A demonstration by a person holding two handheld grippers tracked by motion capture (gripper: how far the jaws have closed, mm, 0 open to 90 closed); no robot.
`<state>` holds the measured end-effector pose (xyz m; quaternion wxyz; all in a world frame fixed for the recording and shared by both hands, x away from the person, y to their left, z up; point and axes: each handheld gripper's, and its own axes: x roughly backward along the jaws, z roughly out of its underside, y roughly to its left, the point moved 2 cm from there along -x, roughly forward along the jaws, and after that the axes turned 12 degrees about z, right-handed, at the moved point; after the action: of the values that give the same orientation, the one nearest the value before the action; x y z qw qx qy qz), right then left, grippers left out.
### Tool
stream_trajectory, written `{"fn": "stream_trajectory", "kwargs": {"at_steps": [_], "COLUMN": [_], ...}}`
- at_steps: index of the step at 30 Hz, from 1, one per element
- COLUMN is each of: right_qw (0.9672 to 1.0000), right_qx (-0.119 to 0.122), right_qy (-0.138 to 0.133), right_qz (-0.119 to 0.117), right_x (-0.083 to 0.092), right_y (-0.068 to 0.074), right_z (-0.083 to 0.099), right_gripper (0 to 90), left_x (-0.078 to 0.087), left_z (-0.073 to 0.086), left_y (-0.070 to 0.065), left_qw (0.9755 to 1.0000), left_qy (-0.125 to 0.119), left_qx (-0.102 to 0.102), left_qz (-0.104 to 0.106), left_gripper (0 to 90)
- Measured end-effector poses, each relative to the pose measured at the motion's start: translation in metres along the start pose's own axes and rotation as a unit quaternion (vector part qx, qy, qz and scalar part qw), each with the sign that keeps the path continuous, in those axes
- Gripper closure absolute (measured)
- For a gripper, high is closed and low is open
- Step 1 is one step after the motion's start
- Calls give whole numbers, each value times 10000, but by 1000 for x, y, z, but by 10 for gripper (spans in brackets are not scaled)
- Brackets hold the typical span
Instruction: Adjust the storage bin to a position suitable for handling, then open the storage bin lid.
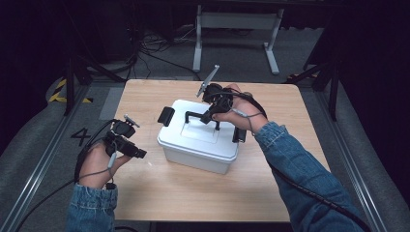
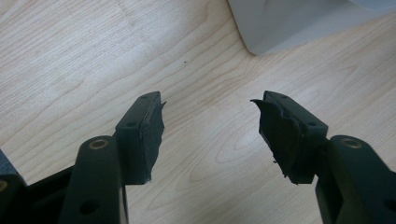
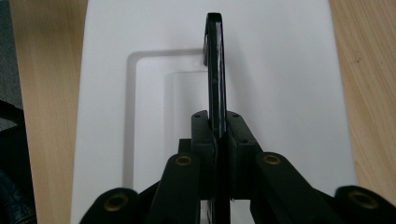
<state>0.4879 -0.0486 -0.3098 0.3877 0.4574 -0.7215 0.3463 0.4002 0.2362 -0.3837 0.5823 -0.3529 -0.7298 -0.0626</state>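
A: The right gripper (image 1: 209, 114) is sitting right over the white box (image 1: 198, 145) in the middle of the worktop (image 1: 145, 193), and its jaws are clamping on the black handle (image 3: 215, 65) of the lid (image 3: 289, 93).

B: Squeezing it from both sides, yes. From the right gripper view the handle is standing on edge, a thin black bar running straight away from the jaws along the length of the lid.

A: So the long axis of the handle is lining up with the gripper, and the pads are biting across its thin side. That looks like the grip a straight lift is asking for.

B: And the left gripper (image 1: 126, 144)?

A: Hovering over bare wood, off the box's left side, jaws standing wide apart with nothing between them. In the left gripper view a corner of the box (image 2: 289, 28) is peeking in at the top, ahead of the jaws and off to the right.

B: So the right hand is the one on the job, and the left is waiting near the box.

A: Exactly. One side latch (image 1: 165, 116) is sticking out at the box's far left end; whether it is undone, I cannot tell.
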Motion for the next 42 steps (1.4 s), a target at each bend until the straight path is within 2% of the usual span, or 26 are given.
{"fn": "stream_trajectory", "kwargs": {"at_steps": [2,3,15,21,26,31,33,34,36,38,42], "right_qw": [10000,10000,9999,9995,9991,9983,9981,9981,9980,9979,9976], "right_qx": [-9,-27,64,25,48,28,26,19,-10,-19,-106], "right_qy": [-3,-6,-60,-317,-414,-551,-579,-590,-600,-606,-618], "right_qz": [-1,-21,63,61,112,166,193,195,223,248,309], "right_x": [0,0,6,24,37,51,56,58,62,66,75], "right_y": [0,-1,1,0,1,-1,-2,-2,-3,-5,-9], "right_z": [0,0,-3,-8,-10,-11,-11,-10,-8,-5,5], "right_gripper": [842,842,843,844,844,844,844,844,844,844,844], "left_x": [0,0,-1,0,-2,-2,-2,-3,-2,-3,1], "left_z": [-1,-1,0,1,0,0,-1,-1,-2,-2,-2], "left_y": [1,0,1,1,-1,1,2,1,2,2,7], "left_qw": [10000,10000,10000,10000,10000,10000,10000,10000,10000,10000,10000], "left_qy": [21,9,20,14,26,30,39,0,41,11,-31], "left_qx": [-36,28,44,-23,62,14,-46,22,-30,35,26], "left_qz": [-32,9,14,-30,22,-14,-58,16,4,55,34], "left_gripper": [406,406,400,400,400,400,400,400,400,400,399]}}
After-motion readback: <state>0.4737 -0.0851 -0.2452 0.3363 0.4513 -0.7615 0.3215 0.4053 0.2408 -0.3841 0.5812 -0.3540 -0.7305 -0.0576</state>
